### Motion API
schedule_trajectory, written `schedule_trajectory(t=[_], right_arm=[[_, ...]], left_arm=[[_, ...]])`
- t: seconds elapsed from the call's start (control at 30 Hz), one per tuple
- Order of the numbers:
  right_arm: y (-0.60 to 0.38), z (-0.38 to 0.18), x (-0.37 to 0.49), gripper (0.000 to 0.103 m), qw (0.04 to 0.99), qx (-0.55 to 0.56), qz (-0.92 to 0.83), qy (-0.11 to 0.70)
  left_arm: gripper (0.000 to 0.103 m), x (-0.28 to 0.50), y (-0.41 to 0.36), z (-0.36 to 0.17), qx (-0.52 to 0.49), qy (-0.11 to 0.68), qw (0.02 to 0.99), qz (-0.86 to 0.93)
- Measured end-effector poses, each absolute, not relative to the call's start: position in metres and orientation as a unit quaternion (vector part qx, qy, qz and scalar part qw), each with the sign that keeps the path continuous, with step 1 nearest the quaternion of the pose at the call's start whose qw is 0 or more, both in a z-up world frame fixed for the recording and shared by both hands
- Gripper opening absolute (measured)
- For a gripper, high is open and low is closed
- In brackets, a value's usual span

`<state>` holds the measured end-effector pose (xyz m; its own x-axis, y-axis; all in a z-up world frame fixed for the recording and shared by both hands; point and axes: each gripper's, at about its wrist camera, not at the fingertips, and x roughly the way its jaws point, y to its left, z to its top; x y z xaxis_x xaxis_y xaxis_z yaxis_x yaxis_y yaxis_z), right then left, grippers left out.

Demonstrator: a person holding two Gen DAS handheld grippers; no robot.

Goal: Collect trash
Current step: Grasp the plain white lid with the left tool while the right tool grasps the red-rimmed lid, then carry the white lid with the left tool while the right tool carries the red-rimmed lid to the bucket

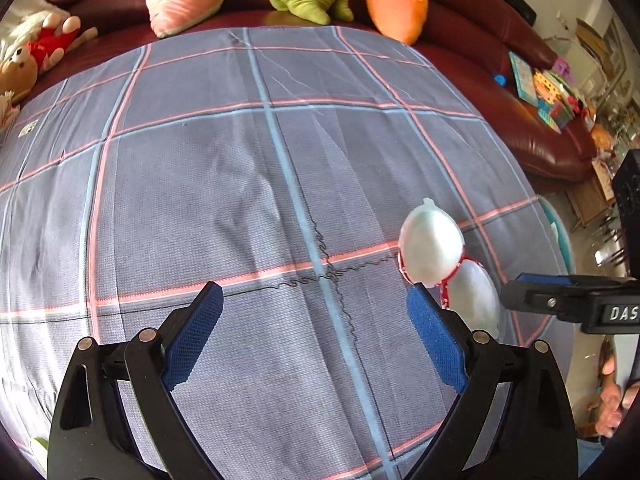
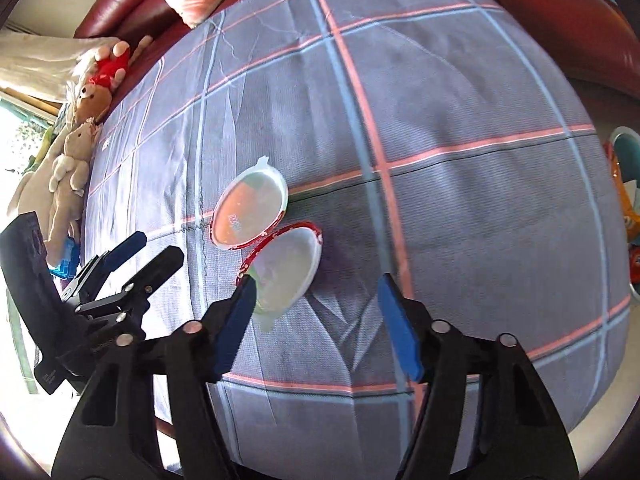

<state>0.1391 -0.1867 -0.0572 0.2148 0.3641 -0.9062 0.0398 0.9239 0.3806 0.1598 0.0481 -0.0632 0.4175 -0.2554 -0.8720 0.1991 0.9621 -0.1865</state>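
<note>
Two white plastic lids with red rims lie touching on the checked tablecloth [image 1: 200,160]. In the left wrist view the far lid [image 1: 430,242] and the near lid [image 1: 474,300] sit just right of my left gripper [image 1: 314,294], which is open and holds nothing. My right gripper [image 1: 560,300] reaches in from the right edge beside them. In the right wrist view the right gripper [image 2: 316,284] hangs open over the near lid [image 2: 288,268]. Its left pad [image 2: 240,312] overlaps that lid's edge, and its right pad stands well clear. The far lid [image 2: 250,212] lies beyond. The left gripper [image 2: 158,245] is at the left, open.
A dark red sofa [image 1: 500,40] wraps around the table's far side, with plush toys [image 1: 396,0] and books [image 1: 536,88] on it. More plush toys [image 2: 80,120] sit at the left. A teal bin [image 2: 624,140] with wrappers stands past the table's right edge. A person's hand [image 1: 612,400] is low on the right.
</note>
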Motion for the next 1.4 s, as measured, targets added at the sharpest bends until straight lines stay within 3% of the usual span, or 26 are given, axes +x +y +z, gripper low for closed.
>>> schedule_trajectory(t=[0.13, 0.27, 0.3, 0.33, 0.37, 0.4, 0.5, 0.7, 0.9, 0.97, 1.07, 1.13, 1.4], right_arm=[[-0.179, -0.065, 0.144, 0.045, 0.757, 0.161, 0.108, 0.624], [-0.171, -0.073, 0.145, 0.04, 0.75, 0.156, 0.116, 0.632], [-0.17, -0.077, 0.145, 0.035, 0.747, 0.158, 0.118, 0.635], [-0.169, -0.08, 0.145, 0.017, 0.746, 0.156, 0.12, 0.636], [-0.168, -0.082, 0.144, 0.007, 0.748, 0.148, 0.119, 0.636], [-0.167, -0.082, 0.142, 0.004, 0.751, 0.136, 0.118, 0.635], [-0.173, -0.076, 0.137, 0.004, 0.769, 0.117, 0.11, 0.618], [-0.205, -0.063, 0.133, 0.004, 0.788, 0.121, 0.079, 0.598], [-0.235, -0.057, 0.125, 0.004, 0.796, 0.138, 0.064, 0.586], [-0.243, -0.057, 0.123, 0.004, 0.798, 0.142, 0.06, 0.583], [-0.251, -0.057, 0.12, 0.004, 0.8, 0.152, 0.053, 0.578], [-0.256, -0.057, 0.118, 0.004, 0.802, 0.157, 0.05, 0.574], [-0.286, -0.051, 0.104, 0.004, 0.811, 0.183, 0.043, 0.554]], left_arm=[[0.093, 0.164, 0.051, -0.064, -0.028, 0.524, 0.84, -0.136], [0.093, 0.167, 0.048, -0.066, -0.028, 0.526, 0.839, -0.137], [0.093, 0.168, 0.047, -0.066, -0.028, 0.526, 0.839, -0.139], [0.093, 0.169, 0.045, -0.066, -0.026, 0.525, 0.839, -0.14], [0.093, 0.17, 0.042, -0.066, -0.025, 0.524, 0.84, -0.142], [0.093, 0.17, 0.039, -0.066, -0.022, 0.522, 0.84, -0.144], [0.093, 0.173, 0.028, -0.066, -0.009, 0.518, 0.842, -0.151], [0.073, 0.179, -0.007, -0.07, 0.032, 0.521, 0.835, -0.174], [0.07, 0.175, -0.033, -0.086, 0.064, 0.535, 0.822, -0.184], [0.038, 0.169, -0.039, -0.086, 0.084, 0.524, 0.831, -0.17], [0.009, 0.166, -0.042, -0.083, 0.076, 0.522, 0.833, -0.163], [0.005, 0.164, -0.043, -0.078, 0.071, 0.518, 0.838, -0.157], [0.005, 0.16, -0.058, -0.055, 0.047, 0.502, 0.851, -0.146]])
